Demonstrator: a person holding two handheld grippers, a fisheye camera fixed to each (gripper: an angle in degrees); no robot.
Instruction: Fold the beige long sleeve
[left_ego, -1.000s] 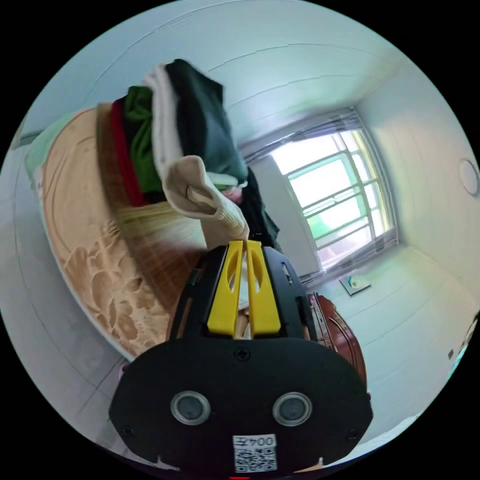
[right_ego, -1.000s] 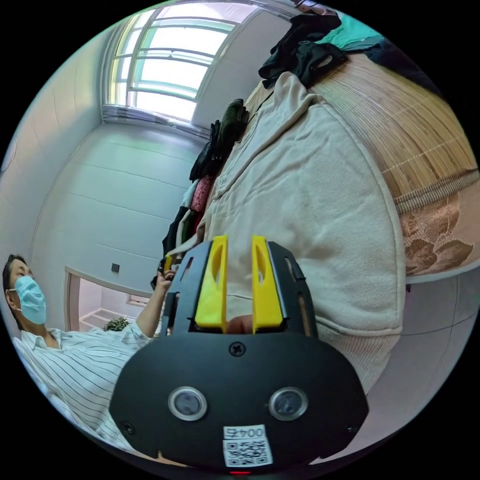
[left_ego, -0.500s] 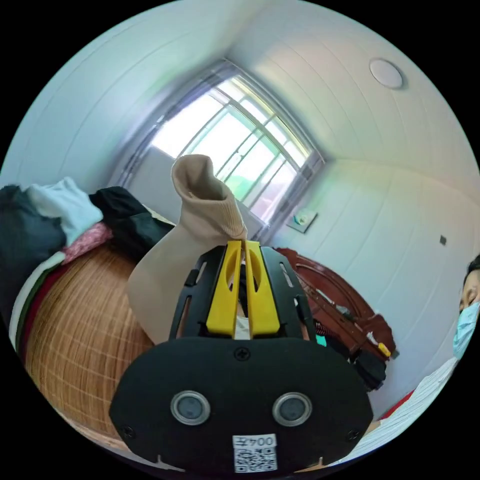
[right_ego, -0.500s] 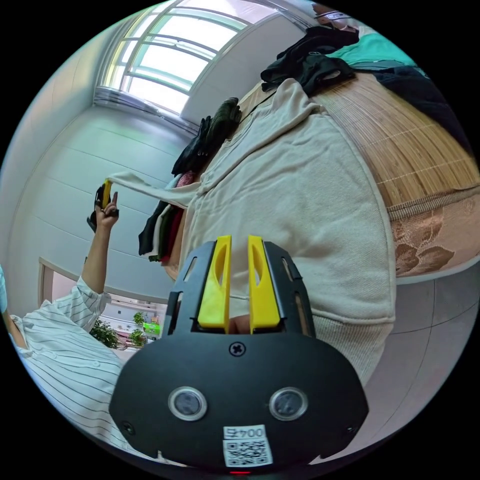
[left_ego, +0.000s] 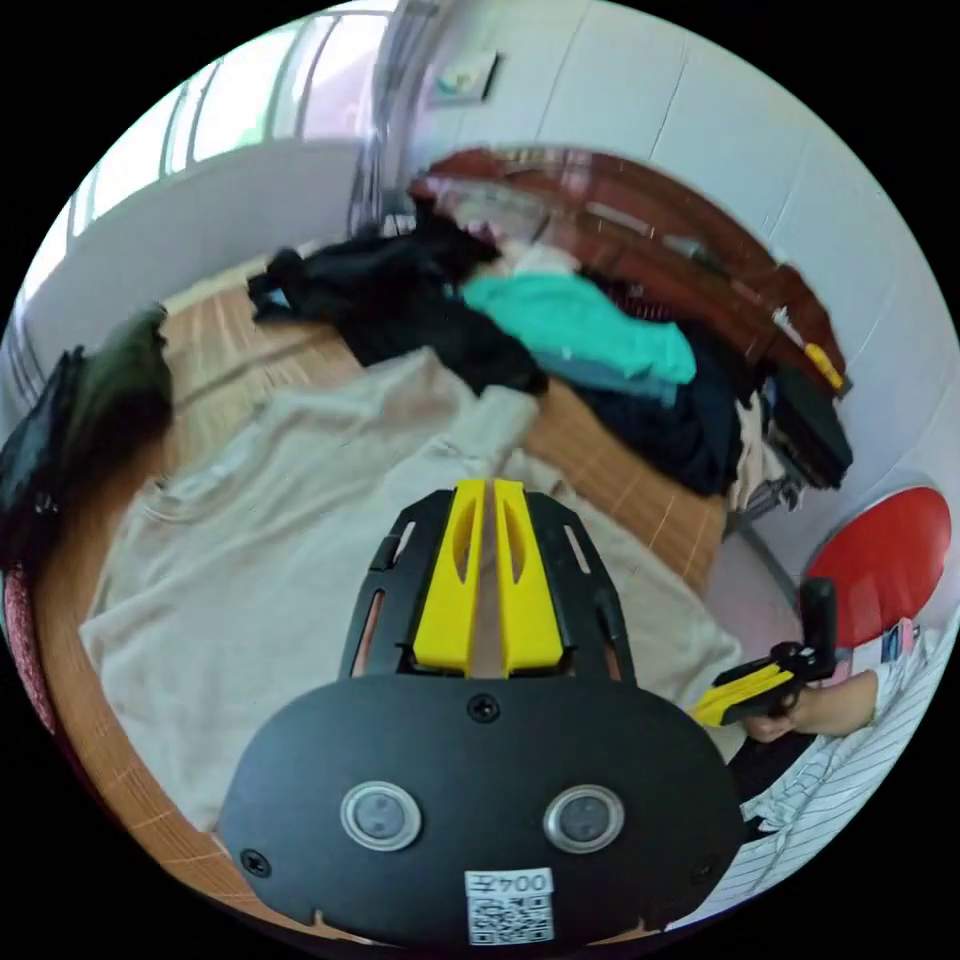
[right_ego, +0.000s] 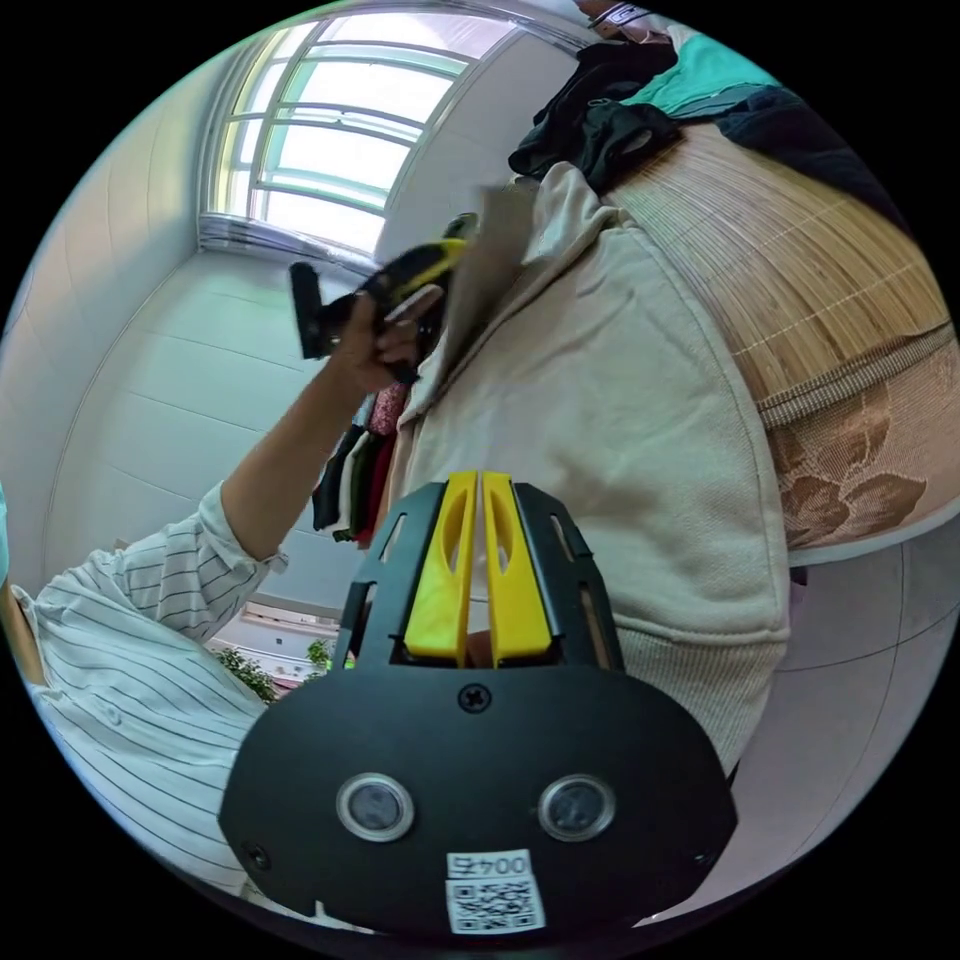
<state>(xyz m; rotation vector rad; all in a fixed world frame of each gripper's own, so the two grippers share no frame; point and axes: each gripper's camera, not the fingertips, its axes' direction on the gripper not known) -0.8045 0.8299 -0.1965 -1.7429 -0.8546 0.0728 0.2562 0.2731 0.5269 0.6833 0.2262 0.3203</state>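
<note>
Beige long sleeve (left_ego: 250, 560): spread flat on the woven bed mat (left_ego: 640, 500), hem hanging over the near edge.
Sleeve (right_ego: 490, 260): a second ago lifted high toward the window; now swung in over the chest, so the first fold looks nearly laid.
Left gripper (right_ego: 440, 262): jaws clenched on the sleeve end, at 12 o'clock in the right gripper view.
Right gripper (left_ego: 725, 695): jaws closed, above the hem; a grip on cloth I cannot tell.
Surroundings: dark and teal clothes pile (left_ego: 560, 330) at 12 o'clock beyond the collar.
</note>
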